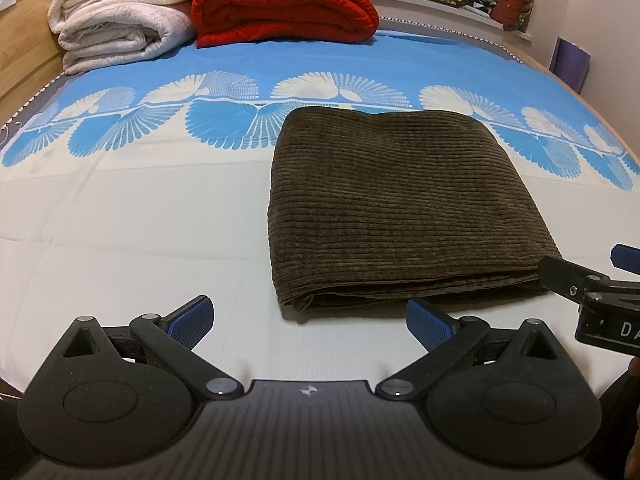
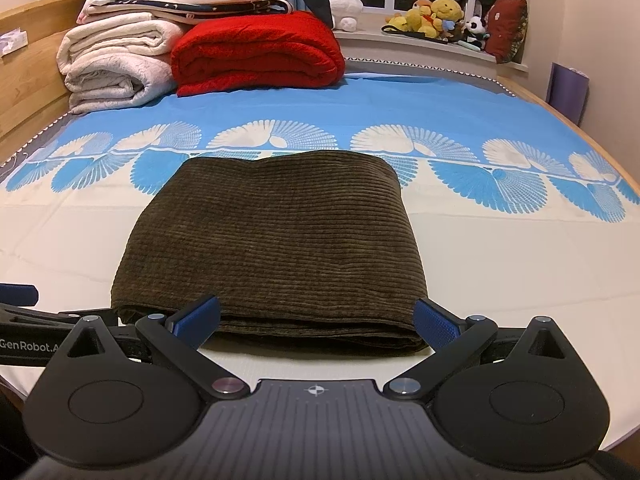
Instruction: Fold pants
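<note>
dark olive-brown corduroy pants (image 2: 272, 240) – lay folded into a thick rectangle on the cream-and-blue patterned bedsheet (image 1: 120, 220) | left gripper (image 1: 308, 322) – fingers spread wide, holding nothing, just short of the pants' near-left corner | right gripper (image 2: 316, 320) – spread wide, straddling the near folded edge, not pinching

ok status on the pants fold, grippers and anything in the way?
Left gripper open, empty, short of the pants. Right gripper open at their near edge. Pants folded into a flat rectangle on the bed sheet. Nothing in the way.
</note>
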A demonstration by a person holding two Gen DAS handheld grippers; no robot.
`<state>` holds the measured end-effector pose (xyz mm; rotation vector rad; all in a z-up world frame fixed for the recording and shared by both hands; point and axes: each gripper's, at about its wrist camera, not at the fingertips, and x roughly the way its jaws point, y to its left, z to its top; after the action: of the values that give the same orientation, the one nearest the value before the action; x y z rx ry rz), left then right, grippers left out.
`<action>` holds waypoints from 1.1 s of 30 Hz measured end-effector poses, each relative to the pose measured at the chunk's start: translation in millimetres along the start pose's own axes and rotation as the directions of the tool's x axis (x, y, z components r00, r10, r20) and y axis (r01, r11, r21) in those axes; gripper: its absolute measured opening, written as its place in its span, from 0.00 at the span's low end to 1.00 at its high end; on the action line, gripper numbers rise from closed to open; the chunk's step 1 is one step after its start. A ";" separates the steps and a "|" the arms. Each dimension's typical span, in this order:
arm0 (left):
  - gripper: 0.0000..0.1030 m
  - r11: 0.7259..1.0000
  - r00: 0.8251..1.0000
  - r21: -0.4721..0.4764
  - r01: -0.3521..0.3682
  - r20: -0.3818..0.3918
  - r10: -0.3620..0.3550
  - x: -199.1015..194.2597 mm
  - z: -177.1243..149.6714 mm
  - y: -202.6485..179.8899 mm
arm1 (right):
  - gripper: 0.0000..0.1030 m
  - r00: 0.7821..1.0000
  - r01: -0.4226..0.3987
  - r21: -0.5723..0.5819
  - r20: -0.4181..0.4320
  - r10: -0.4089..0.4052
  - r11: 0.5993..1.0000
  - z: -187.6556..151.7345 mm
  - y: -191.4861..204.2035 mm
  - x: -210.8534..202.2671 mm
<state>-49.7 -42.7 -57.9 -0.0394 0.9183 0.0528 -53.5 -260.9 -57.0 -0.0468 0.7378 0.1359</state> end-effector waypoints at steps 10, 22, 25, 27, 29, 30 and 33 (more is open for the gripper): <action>0.99 1.000 1.000 0.004 0.005 0.003 -0.005 -0.7 -0.4 -0.4 | 0.99 1.000 0.000 -0.005 0.000 0.000 1.000 -0.4 0.9 -0.5; 0.99 1.000 1.000 0.008 0.007 0.004 -0.007 -0.8 0.6 -0.5 | 0.99 1.000 0.001 -0.005 -0.001 -0.001 1.000 -0.1 2.2 -0.2; 0.99 1.000 1.000 0.009 0.008 0.005 -0.008 -0.8 0.5 -0.4 | 0.99 1.000 0.002 -0.004 -0.001 -0.002 1.000 0.0 2.4 -0.2; 0.99 1.000 1.000 0.010 0.008 0.005 -0.008 -0.8 0.7 -0.6 | 0.99 1.000 0.001 -0.004 -0.001 -0.001 1.000 0.0 2.2 -0.3; 0.99 1.000 1.000 0.013 0.010 0.007 -0.010 -1.1 0.7 -0.8 | 0.99 1.000 0.001 -0.005 -0.001 -0.001 1.000 0.1 2.2 -0.3; 0.99 1.000 1.000 0.016 0.011 0.008 -0.011 -1.3 0.6 -0.9 | 0.99 1.000 0.001 -0.005 -0.001 -0.001 1.000 0.1 2.2 -0.3; 0.99 1.000 1.000 0.019 0.013 0.011 -0.013 -1.2 0.8 -1.0 | 0.99 1.000 0.001 -0.005 -0.001 -0.001 1.000 0.1 2.2 -0.3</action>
<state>-49.7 -43.7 -56.4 -0.0275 0.9074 0.0321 -54.0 -258.7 -56.7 -0.0520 0.7381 0.1370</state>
